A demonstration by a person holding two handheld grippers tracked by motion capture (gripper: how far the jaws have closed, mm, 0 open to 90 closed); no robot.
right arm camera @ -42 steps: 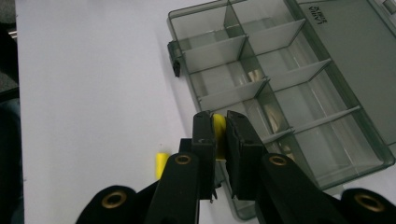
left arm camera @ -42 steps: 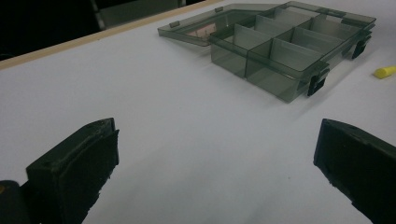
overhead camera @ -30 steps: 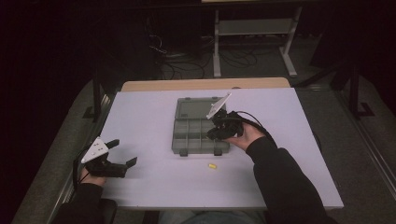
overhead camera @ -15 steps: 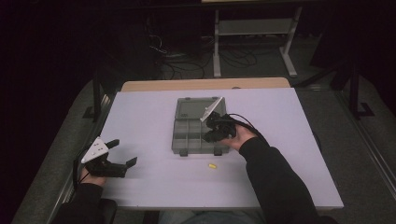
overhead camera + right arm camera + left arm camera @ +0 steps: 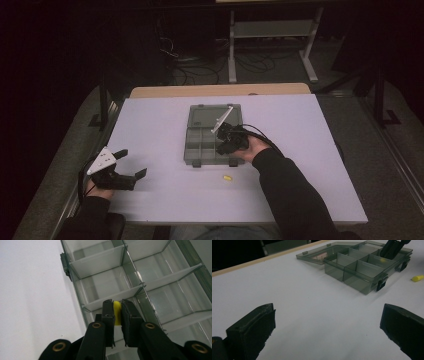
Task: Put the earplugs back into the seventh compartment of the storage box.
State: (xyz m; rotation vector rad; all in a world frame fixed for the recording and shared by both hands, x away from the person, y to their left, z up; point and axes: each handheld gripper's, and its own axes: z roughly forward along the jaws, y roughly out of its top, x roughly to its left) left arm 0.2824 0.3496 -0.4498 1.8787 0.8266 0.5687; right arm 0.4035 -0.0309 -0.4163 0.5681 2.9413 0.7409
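The white rectangular worktop (image 5: 300, 150) carries a smoke-grey transparent plastic compartment box (image 5: 202, 145) near its centre. The hinged lid of the box (image 5: 204, 116) lies opened flat on the far side. The box interior is divided by thin translucent partitions into several compartments.

Right tongs (image 5: 223, 142): positioned over the right half of the compartment box, held by the person's right hand (image 5: 252, 148), with a black cable (image 5: 260, 135) looping behind it. In the right gripper view, the right tongs (image 5: 117, 312) are closed narrowly on a small yellow cylindrical piece (image 5: 117, 315), which is clamped between the two black pads. The tips sit directly above a partition edge of the box (image 5: 112, 285), next to its side wall. Whether the yellow piece touches the box cannot be determined.

Left tongs (image 5: 131, 164): resting at the near left area of the worktop, well apart from the box, held by the person's left hand (image 5: 95, 187). In the left gripper view, the left tongs (image 5: 327, 325) stand wide apart with nothing between them; bare worktop surface shows between the two black jaws.

A second small yellow cylindrical piece (image 5: 227, 177) lies loose on the worktop, just in front of the box's near edge. In the left gripper view it appears at the right (image 5: 417, 278), beside the box's black latch (image 5: 381, 284).
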